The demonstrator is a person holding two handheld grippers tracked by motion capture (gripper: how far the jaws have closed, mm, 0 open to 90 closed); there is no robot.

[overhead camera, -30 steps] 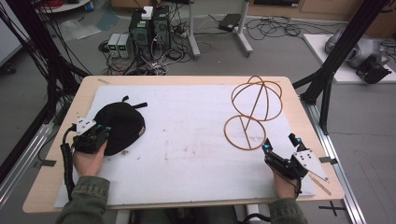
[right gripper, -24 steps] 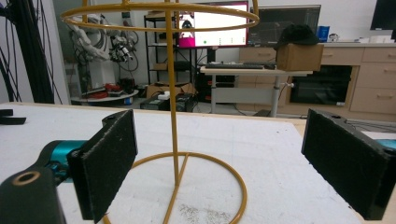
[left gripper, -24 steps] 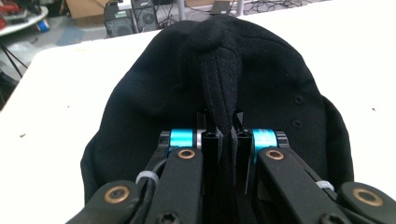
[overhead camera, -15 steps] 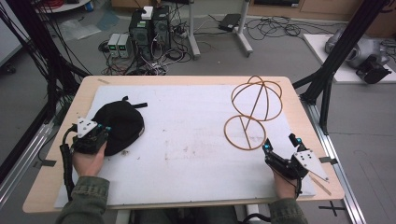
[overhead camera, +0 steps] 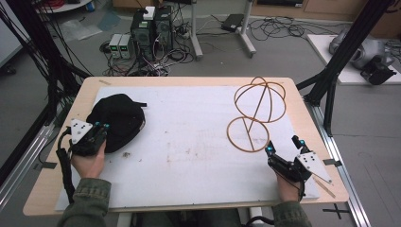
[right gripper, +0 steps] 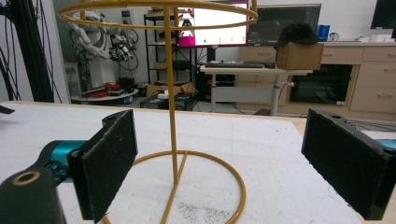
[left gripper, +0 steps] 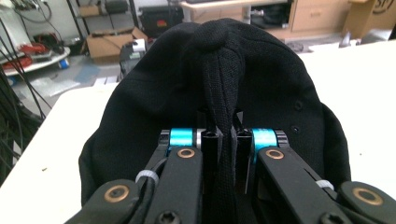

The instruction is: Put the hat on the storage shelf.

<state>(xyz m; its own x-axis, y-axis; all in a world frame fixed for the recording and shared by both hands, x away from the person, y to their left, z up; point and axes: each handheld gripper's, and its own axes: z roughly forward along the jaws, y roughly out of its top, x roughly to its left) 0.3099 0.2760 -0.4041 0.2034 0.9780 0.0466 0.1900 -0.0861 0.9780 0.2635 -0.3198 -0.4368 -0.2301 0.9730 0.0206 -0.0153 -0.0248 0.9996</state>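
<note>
A black cap (overhead camera: 116,120) lies on the left part of the white sheet (overhead camera: 189,142) that covers the desk (overhead camera: 298,94), its crown up and a short strap end sticking out toward the middle of the sheet. The left gripper (overhead camera: 97,135) sits at the cap's near-left edge, and in the left gripper view its fingers (left gripper: 210,154) are pinched tight on a raised fold of the cap's fabric (left gripper: 224,116) that runs up to the button on top. The person's left hand (overhead camera: 87,161) wraps the gripper's body from behind.

On the right part of the sheet stands a yellow wire stand (overhead camera: 257,113): a flat ring as base, a thin upright post and round hoops above. The right gripper (overhead camera: 283,144) rests just near the base ring, pointed at it. In the right gripper view its fingers (right gripper: 105,163) stand wide apart with nothing between them; the stand's post (right gripper: 170,93) and base ring are beyond them, untouched.
</note>
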